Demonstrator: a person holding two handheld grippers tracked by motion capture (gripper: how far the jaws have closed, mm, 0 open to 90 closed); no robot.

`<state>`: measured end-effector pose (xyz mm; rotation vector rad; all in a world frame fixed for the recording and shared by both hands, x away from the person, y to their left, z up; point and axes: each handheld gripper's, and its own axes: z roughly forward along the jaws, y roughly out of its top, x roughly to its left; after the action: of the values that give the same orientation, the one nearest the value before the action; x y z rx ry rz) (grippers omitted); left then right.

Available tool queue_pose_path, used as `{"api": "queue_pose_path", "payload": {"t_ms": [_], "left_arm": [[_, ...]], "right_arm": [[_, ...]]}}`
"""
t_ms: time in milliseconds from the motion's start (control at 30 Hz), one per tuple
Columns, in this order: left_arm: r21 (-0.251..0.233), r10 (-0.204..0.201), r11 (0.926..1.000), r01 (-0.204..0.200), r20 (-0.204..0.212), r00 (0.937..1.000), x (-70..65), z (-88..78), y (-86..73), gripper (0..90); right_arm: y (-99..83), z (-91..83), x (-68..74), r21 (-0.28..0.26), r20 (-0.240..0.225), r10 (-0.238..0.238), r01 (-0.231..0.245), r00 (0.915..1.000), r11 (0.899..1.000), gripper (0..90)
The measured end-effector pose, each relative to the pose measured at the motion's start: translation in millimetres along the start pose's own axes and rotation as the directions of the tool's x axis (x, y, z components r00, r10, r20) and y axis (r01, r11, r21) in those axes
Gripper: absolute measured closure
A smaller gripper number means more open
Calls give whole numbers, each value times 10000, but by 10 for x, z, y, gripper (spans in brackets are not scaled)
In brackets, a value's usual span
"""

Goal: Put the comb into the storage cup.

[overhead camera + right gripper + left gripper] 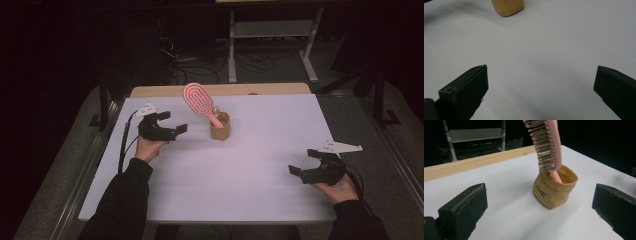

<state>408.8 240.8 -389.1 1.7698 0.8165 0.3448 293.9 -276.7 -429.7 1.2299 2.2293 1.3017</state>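
High view: I see my left gripper gaping empty near the tan cup holding the pink hairbrush; my right gripper gapes empty too.

The top edge of the left gripper view is cutting off the pink brush, and its handle is hiding inside the tan cup; the right gripper view is cropping the cup's upper part, whose lettering is too small to read
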Motion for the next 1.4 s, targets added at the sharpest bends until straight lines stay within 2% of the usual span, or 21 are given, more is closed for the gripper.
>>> {"api": "queue_pose_path", "payload": {"t_ms": [200, 367, 633, 1233, 1400], "left_arm": [[-37, -49, 10000, 49, 101, 9999, -24, -70, -58, 0], [8, 59, 10000, -59, -81, 9999, -8, -135, -123, 0], [69, -72, 9999, 74, -239, 9997, 10, -248, -292, 0], [21, -94, 10000, 95, -468, 9989, 13, -484, -485, 0], [-115, -207, 9997, 201, -567, 9982, 22, -566, -535, 0]], "right_arm": [[-5, 12, 0, 44, 11, 5, -6, 10000, 10000, 0], [-6, 10, 1, 38, 26, 3, -3, 10000, 10000, 0], [-12, 15, 4, 72, 32, 8, -8, 10000, 10000, 0], [-15, 13, 2, 62, 13, -4, 3, 10000, 10000, 0], [-17, 16, 2, 92, 2, -4, 4, 10000, 10000, 0]]}}
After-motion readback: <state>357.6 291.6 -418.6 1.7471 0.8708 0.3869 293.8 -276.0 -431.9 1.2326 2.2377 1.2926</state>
